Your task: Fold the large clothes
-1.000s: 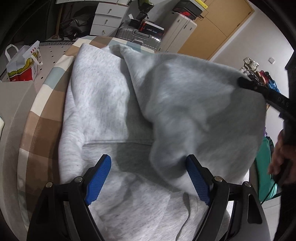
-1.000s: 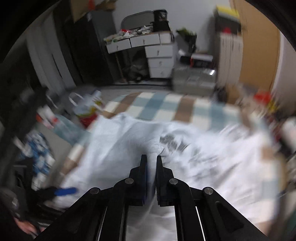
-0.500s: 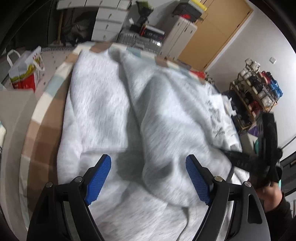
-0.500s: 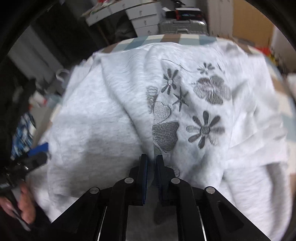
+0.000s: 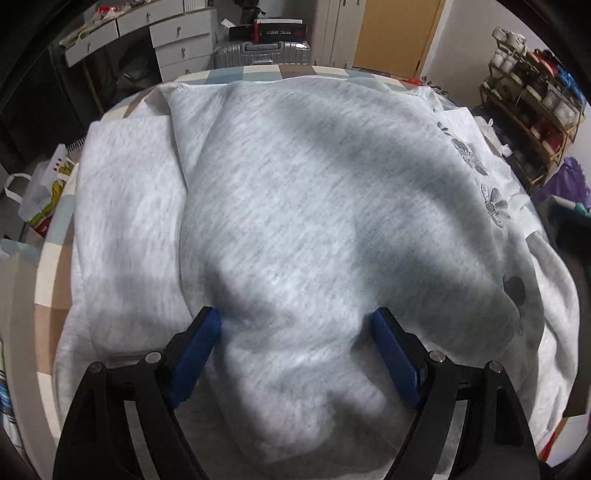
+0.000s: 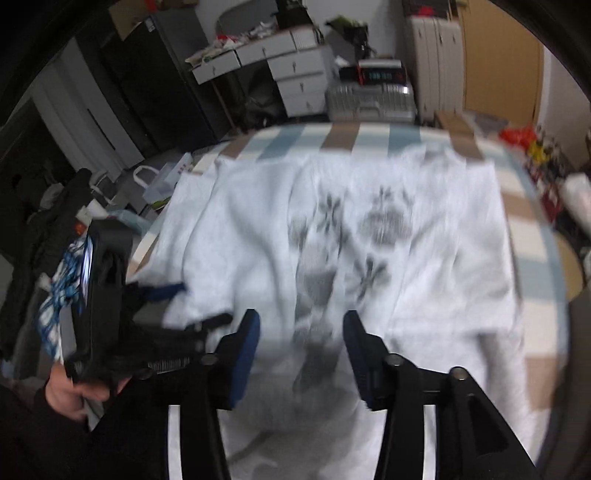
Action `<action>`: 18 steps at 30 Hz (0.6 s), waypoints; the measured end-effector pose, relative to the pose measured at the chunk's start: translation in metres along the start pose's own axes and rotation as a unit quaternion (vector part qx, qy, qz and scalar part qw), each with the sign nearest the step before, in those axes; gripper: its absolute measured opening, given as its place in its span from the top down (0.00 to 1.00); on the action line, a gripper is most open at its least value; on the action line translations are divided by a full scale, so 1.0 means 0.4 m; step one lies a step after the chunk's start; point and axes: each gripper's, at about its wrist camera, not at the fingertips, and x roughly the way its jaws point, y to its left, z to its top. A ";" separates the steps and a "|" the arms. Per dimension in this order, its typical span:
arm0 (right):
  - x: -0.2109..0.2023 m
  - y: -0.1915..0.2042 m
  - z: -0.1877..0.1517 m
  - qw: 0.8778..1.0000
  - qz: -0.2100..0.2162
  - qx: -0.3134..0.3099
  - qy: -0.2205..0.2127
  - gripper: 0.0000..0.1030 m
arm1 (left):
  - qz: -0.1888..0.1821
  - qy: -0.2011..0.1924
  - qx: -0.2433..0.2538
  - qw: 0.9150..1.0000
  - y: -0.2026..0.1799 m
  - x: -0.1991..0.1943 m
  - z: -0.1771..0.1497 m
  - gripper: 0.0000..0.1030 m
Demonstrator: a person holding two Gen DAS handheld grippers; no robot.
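Note:
A large light grey sweatshirt [image 5: 295, 221] with dark flower prints [image 5: 495, 203] lies spread over the checked bed cover [image 5: 258, 72]. One side is folded over the middle, leaving a thick fold running down the left. My left gripper [image 5: 295, 332] is open, its blue pads on either side of a raised hump of fabric, gripping nothing. In the right wrist view, my right gripper [image 6: 301, 332] is open above the sweatshirt [image 6: 369, 240], which is blurred. The left gripper [image 6: 166, 295] shows there at the left edge of the bed.
White drawers [image 5: 181, 44] and a silver suitcase [image 5: 266, 53] stand beyond the bed's far end. A paper bag [image 5: 48, 192] sits on the floor at left. A shoe rack [image 5: 535, 92] stands at right. A wooden door [image 5: 391, 33] is at the back.
My right gripper has opened and let go of the sweatshirt side it carried across, then drawn back. The lifted fabric now lies flat. My left gripper stayed open.

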 end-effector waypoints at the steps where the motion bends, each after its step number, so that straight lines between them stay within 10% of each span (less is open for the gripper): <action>1: 0.010 0.006 0.027 1.000 -0.007 -0.003 -0.002 0.44 | -0.003 -0.001 0.003 1.000 0.003 -0.001 -0.002 0.22; 9: 0.275 0.027 0.060 0.988 -0.089 -0.063 0.113 0.41 | -0.051 -0.024 0.018 0.998 0.033 -0.065 -0.021 0.21; 15: 0.144 -0.044 0.039 0.996 -0.045 -0.043 0.062 0.41 | 0.018 -0.098 0.010 0.995 0.107 -0.169 -0.047 0.20; 18: 0.063 -0.146 0.025 0.996 -0.085 -0.019 0.028 0.29 | 0.015 -0.044 -0.021 0.999 0.136 -0.098 -0.038 0.20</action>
